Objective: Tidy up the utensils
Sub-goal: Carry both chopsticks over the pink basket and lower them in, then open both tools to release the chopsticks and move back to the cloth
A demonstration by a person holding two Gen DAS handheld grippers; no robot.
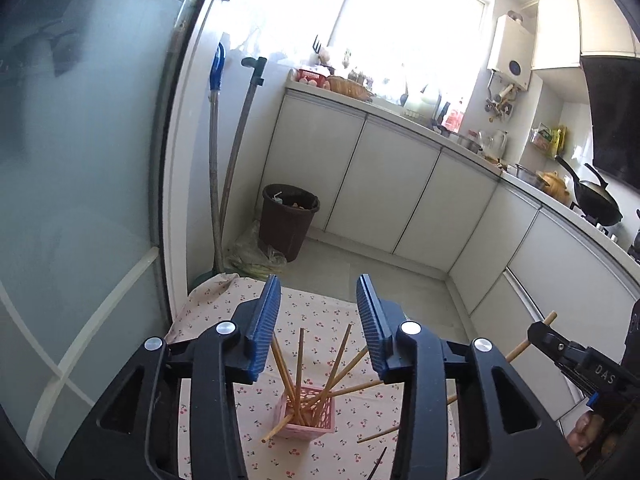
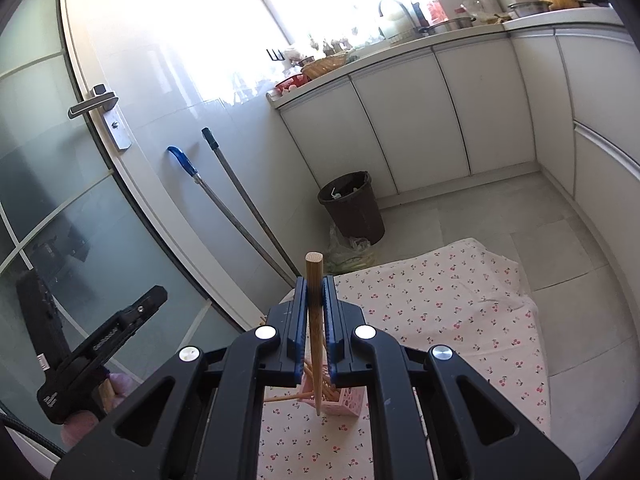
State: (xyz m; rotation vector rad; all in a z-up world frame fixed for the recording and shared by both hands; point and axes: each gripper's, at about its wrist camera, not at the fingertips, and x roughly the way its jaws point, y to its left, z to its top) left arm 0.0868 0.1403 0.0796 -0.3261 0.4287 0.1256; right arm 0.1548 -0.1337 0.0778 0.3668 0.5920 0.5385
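The left gripper [image 1: 318,292] hangs above the table with its jaws spread wide and nothing between them. Below it, seen through the gap, a small pink basket [image 1: 308,412] with lattice walls stands on a tablecloth [image 1: 344,452] printed with red cherries. Several wooden chopsticks [image 1: 298,368] stand in the basket, fanning outward at different angles, and one leans over its rim with the tip touching the cloth. Two loose chopsticks [image 1: 378,434] lie on the cloth just right of the basket. The right gripper [image 2: 315,292] has its jaws closed tight on a single wooden chopstick [image 2: 314,320], held nearly upright; its blunt end sticks out above the blue pads and its thin tip points down toward the pink basket [image 2: 348,402], ending just over the near rim. From the left wrist camera the right gripper shows at the right edge, with that chopstick's end poking past it. Beyond the table, a dark brown bin [image 2: 352,208] stands on the tiled floor by white cabinets [image 2: 420,112], and two long-handled tools [image 2: 224,208] lean against the wall beside a frosted glass door [image 2: 60,200].
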